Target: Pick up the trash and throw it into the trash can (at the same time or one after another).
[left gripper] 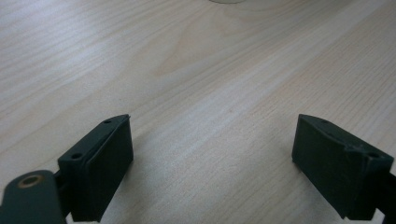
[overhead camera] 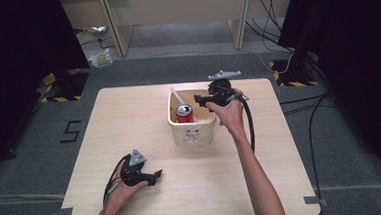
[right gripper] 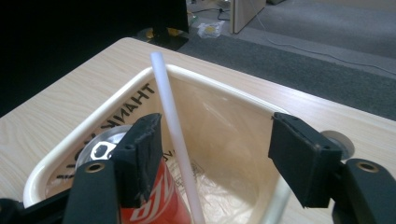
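Note:
A cream bin (overhead camera: 192, 132) stands in the middle of the wooden table (overhead camera: 129, 121). Inside it stand a red soda can (overhead camera: 184, 113) and a white straw (overhead camera: 177, 96) that leans against the far left wall. My right gripper (overhead camera: 198, 101) hovers over the bin's right rim, pointing left into it. In the right gripper view that gripper (right gripper: 217, 140) is open; the straw (right gripper: 170, 116) rises between the jaws close to the left one, untouched, with the can (right gripper: 149, 200) below and clear plastic (right gripper: 219, 186) lining the bin (right gripper: 219, 86). My left gripper (overhead camera: 155, 177) lies low near the front left, open (left gripper: 210, 126) over bare wood.
The table's front edge runs just below the left hand. A black cable (overhead camera: 251, 124) trails from the right gripper along the forearm. On the floor beyond the table lie a crumpled bag (overhead camera: 100, 58), desk legs (overhead camera: 116, 37) and more cables (overhead camera: 303, 105).

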A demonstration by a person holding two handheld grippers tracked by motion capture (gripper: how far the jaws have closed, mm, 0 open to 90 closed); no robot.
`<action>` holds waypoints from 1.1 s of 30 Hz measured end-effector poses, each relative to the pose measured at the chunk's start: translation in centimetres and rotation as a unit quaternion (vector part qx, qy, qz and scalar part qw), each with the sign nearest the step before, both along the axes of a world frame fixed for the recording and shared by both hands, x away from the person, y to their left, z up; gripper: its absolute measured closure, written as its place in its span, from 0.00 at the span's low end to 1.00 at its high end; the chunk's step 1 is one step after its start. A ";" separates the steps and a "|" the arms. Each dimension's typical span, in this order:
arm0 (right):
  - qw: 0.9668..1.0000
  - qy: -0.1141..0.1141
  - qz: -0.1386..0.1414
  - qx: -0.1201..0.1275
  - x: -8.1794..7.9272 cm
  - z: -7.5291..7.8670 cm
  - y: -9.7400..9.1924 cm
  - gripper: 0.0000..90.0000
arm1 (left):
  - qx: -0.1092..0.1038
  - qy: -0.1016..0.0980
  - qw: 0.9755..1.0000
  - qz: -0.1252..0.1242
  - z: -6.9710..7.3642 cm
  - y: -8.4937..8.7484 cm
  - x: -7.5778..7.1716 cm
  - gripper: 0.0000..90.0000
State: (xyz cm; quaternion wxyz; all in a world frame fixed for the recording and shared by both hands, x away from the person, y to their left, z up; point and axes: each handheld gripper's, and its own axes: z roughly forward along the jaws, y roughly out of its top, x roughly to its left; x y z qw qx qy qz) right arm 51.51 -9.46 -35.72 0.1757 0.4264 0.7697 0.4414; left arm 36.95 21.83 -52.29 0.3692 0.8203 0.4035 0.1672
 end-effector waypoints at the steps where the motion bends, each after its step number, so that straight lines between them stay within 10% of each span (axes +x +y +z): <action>1: 1.000 -0.001 -0.002 -0.001 -0.2 0.1 -0.2 0.37 | 0.000 0.000 1.000 0.000 0.0 0.0 0.0 0.13; 33: 0.999 -0.028 -0.035 -0.027 -4.5 -0.6 -6.1 0.31 | -0.002 -0.002 1.000 0.001 0.0 0.0 0.0 0.13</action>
